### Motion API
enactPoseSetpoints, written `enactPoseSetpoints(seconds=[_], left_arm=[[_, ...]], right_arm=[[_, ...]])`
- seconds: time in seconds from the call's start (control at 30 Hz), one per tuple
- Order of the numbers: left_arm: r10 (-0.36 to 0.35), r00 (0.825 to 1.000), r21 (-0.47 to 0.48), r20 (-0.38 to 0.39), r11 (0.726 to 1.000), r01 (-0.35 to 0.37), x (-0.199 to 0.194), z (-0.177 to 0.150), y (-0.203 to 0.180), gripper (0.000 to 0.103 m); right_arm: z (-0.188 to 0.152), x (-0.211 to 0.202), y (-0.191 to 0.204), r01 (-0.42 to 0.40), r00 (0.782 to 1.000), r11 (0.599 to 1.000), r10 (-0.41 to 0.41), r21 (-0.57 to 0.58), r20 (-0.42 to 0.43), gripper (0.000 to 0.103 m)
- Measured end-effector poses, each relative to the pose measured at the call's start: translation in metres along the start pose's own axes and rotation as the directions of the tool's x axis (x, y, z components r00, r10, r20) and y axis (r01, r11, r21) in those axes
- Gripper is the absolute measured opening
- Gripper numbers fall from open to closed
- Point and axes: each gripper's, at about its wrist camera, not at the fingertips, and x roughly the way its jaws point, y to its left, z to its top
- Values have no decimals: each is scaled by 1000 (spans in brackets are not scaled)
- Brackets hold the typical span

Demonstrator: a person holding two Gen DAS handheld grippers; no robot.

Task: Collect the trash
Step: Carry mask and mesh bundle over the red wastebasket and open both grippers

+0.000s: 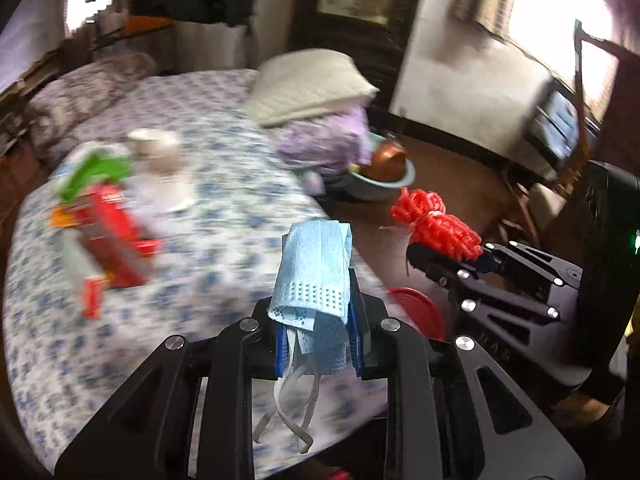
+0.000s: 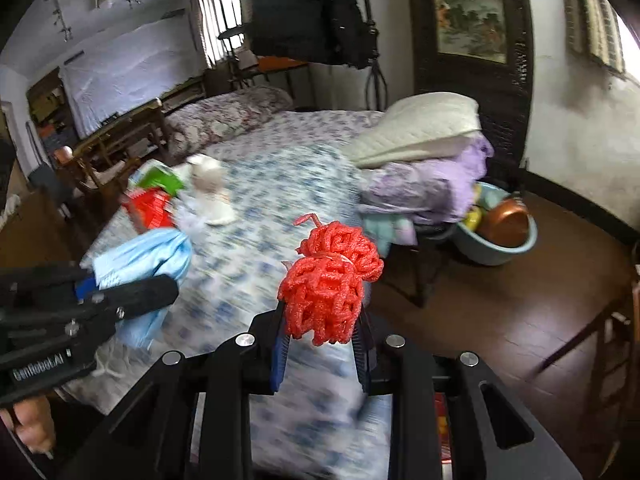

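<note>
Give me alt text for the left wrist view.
The left gripper pinches a blue face mask above a floral bed. Beside it, the right gripper holds red foam netting.

We hold the left tongs (image 1: 316,320) over the near edge of the bed (image 1: 224,208), a face mask (image 1: 312,276) clamped between them. At three o'clock from them, over the floor (image 1: 452,168), sit the right tongs (image 1: 448,248) with a foam net (image 1: 436,224). On the bed, at ten o'clock, we see a carton (image 1: 108,236), and a cup (image 1: 160,168) just behind it. At twelve o'clock a pillow (image 1: 312,84) lies on folded bedding (image 1: 324,144). At two o'clock a basin (image 1: 380,184) stands on the floor.
</note>
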Motion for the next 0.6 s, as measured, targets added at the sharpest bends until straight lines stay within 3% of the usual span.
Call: enactPoseSetpoints(seconds=[0.27,0.6], left_arm=[[-101,985,96,-140,989,115,64,3,-75,25],[-155,937,128,-314,971,203,140,-6,-134,25]], right_arm=[[-48,3,-90,67,994,985,-52,157,-96,27],[-100,32,-137,131,974,961,-78,243,-214,27]])
